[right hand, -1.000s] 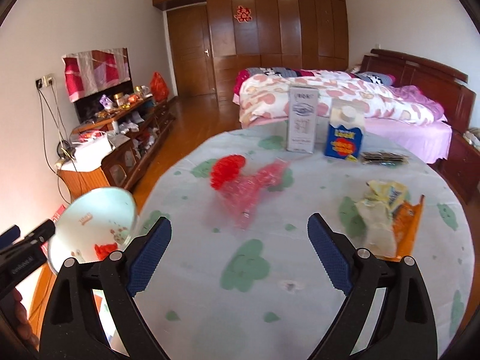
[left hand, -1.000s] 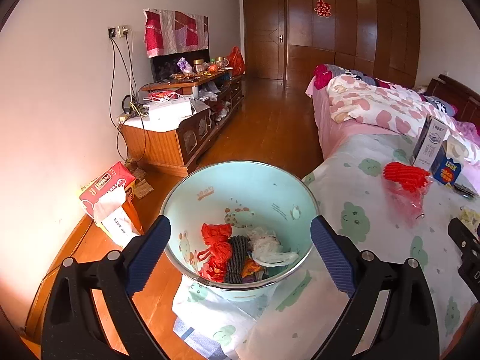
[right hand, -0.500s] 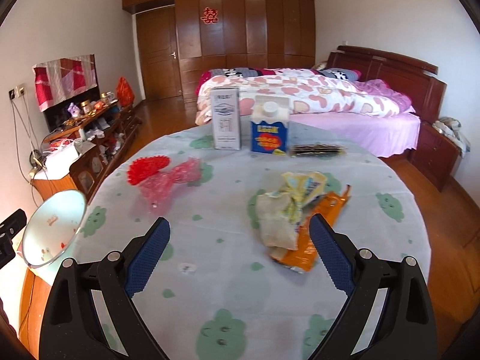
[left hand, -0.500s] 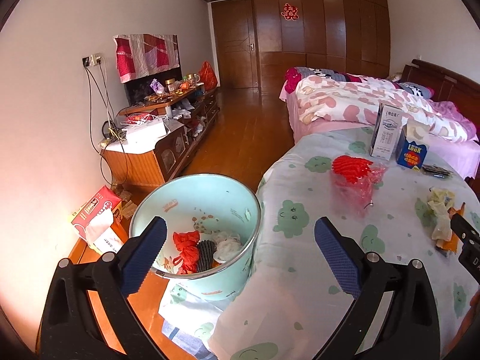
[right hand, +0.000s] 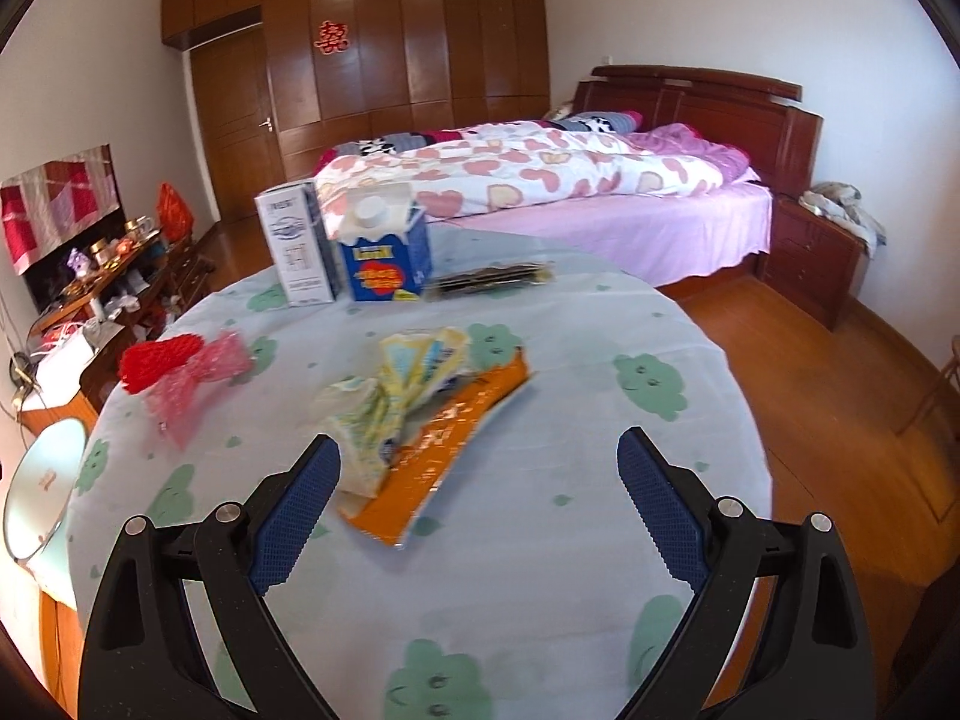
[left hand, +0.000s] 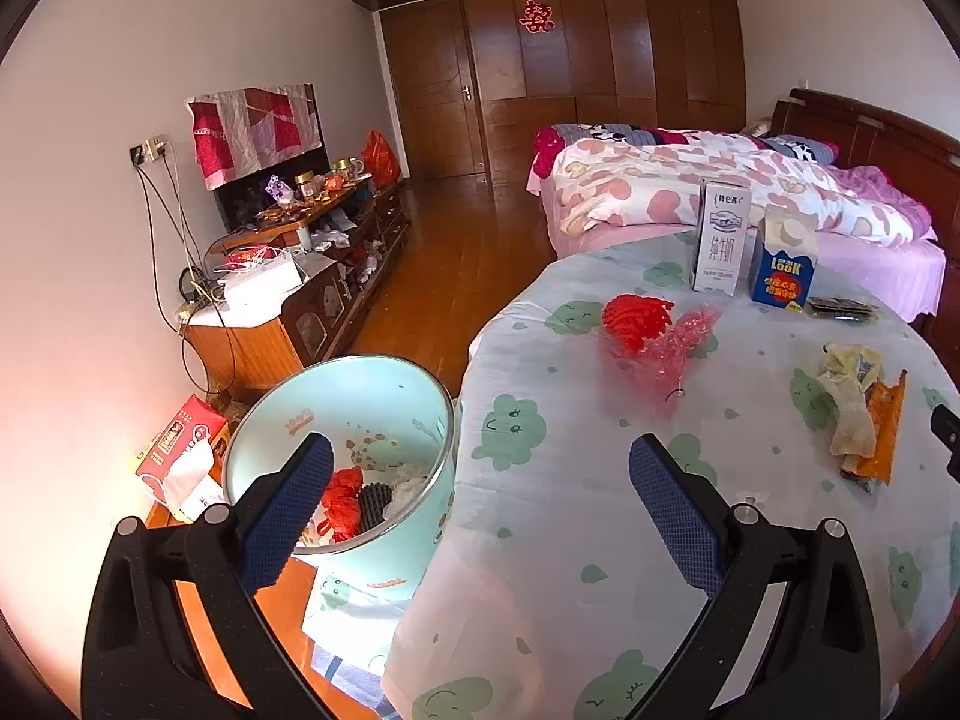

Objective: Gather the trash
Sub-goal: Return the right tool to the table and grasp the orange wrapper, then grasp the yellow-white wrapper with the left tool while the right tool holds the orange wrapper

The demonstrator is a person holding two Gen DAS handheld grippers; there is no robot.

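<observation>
Trash still waits on the counter (left hand: 540,498): in the left wrist view, a red mesh bundle with pink wrap (left hand: 654,330) lies near the middle, well apart from the pale green bin (left hand: 420,534) that stands just beside the counter's edge, already holding red and dark scraps. The left gripper (left hand: 480,510) hangs with fingers wide and empty, half over the bin rim.

In the right wrist view, the crumpled yellow wrapper (right hand: 396,384) rests touching the orange packet (right hand: 444,450), both near the right gripper (right hand: 480,498), fingers wide and empty. A good pick likely means closing over both where they overlap. Beyond them stand a white carton (right hand: 297,252) and a blue carton (right hand: 384,258), touching, and a dark flat packet (right hand: 492,276); none blocks the approach.
</observation>
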